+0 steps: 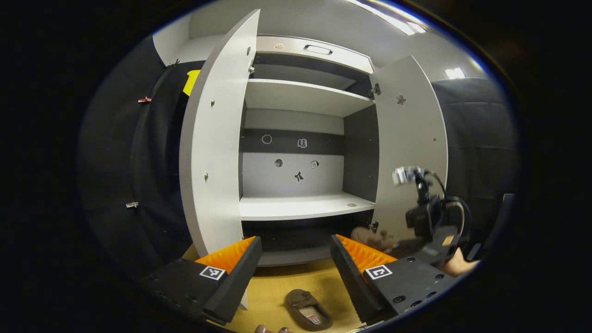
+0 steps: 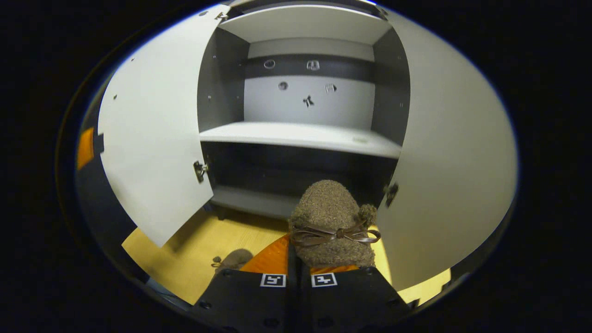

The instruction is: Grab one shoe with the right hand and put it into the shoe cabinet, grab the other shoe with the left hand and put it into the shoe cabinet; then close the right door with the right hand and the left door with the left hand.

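2 doors [image 2: 152,138] wide; tongs [image 2: 298,259] seemingly grip shoe [image 2: 330,217].

Shoe cabinet [image 1: 296,206]: smooth matt laminate-look panels, small metal hinges [image 2: 200,171]. Held shoe [image 2: 330,222]: rough, nubby fleece-like fabric, glossy ribbon bow [image 2: 335,234]. Other shoe [image 1: 307,309] on floor looks soft, suede-like. Floor [image 2: 194,259]: smooth wood-look surface, slight sheen.

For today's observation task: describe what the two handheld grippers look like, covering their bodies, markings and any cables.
The left gripper has two blocky black finger carriers with ridged inner faces, each bearing a square black-and-white marker tag. The right gripper carries the same pair of tags on a black body. Seen from the left gripper view, it has a black camera mount with looping black cables.
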A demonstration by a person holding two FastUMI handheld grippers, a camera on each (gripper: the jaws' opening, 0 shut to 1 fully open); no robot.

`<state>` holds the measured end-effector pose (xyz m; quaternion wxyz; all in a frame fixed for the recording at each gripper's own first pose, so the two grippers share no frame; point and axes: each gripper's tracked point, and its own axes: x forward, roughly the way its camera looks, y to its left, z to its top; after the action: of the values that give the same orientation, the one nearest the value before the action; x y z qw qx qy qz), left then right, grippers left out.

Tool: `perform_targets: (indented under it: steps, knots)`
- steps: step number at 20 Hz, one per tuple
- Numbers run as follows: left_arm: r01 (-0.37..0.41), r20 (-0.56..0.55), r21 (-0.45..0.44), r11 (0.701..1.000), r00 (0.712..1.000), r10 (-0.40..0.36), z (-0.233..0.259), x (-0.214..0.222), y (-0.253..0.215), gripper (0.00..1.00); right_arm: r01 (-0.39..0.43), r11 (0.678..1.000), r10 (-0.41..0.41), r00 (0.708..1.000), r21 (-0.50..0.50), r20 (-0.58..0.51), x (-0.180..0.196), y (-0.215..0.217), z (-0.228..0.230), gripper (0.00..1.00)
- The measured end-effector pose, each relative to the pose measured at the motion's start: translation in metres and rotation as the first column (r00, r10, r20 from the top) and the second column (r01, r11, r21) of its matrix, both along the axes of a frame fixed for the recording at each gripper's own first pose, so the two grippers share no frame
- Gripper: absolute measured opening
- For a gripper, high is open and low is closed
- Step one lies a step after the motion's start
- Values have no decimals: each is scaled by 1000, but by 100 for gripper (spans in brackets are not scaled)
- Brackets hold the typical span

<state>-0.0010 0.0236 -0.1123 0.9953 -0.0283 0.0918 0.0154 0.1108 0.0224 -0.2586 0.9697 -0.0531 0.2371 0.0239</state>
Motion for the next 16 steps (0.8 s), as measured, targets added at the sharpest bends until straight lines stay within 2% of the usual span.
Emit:
perform_targets:
  steps: [5, 8, 13, 16]
  knots:
    - [-18, 5, -62, 998, 1000, 19, 13, -10, -2, 94, -21, 999, 27, 988, -41, 151, 37, 1, 98, 5]
    - [-55, -10, -85, 995, 998, 54, 15, -11, 0, 94, -37, 999, 39, 979, -13, 199, 59, 3, 137, 5]
    - [-81, -47, -2, 997, 996, 81, 14, -9, -6, 94, -17, 999, 11, 989, 44, 149, 119, -14, 144, 5]
    - [-115, -61, -12, 993, 992, 114, 12, 2, -16, 94, -11, 999, 5, 992, 51, 124, 167, -25, 139, 5]
